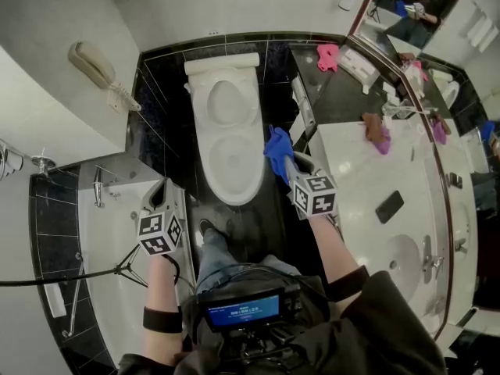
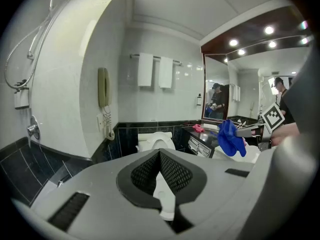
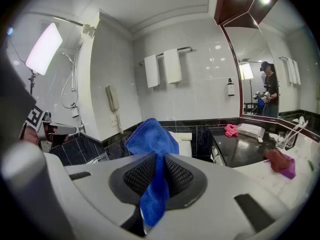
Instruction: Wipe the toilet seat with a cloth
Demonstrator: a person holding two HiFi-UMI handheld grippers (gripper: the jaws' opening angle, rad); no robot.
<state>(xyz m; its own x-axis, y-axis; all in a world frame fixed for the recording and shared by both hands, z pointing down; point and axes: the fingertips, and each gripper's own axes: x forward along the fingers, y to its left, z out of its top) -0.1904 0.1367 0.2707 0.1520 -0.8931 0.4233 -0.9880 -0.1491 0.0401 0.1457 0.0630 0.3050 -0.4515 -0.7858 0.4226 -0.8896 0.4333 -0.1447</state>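
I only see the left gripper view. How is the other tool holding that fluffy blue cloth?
Observer: The right tool pinches the blue microfibre cloth; one end hangs below the jaws.
Operator: Is it over the toilet?
Observer: Not quite; from the head view it shows just off the white toilet seat's right edge.
Operator: Anything on the counter?
Observer: A black phone lies flat on the white marble counter.

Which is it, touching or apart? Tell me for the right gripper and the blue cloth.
Touching. Right gripper view: the right gripper is shut on the blue cloth, pinched between its pads.
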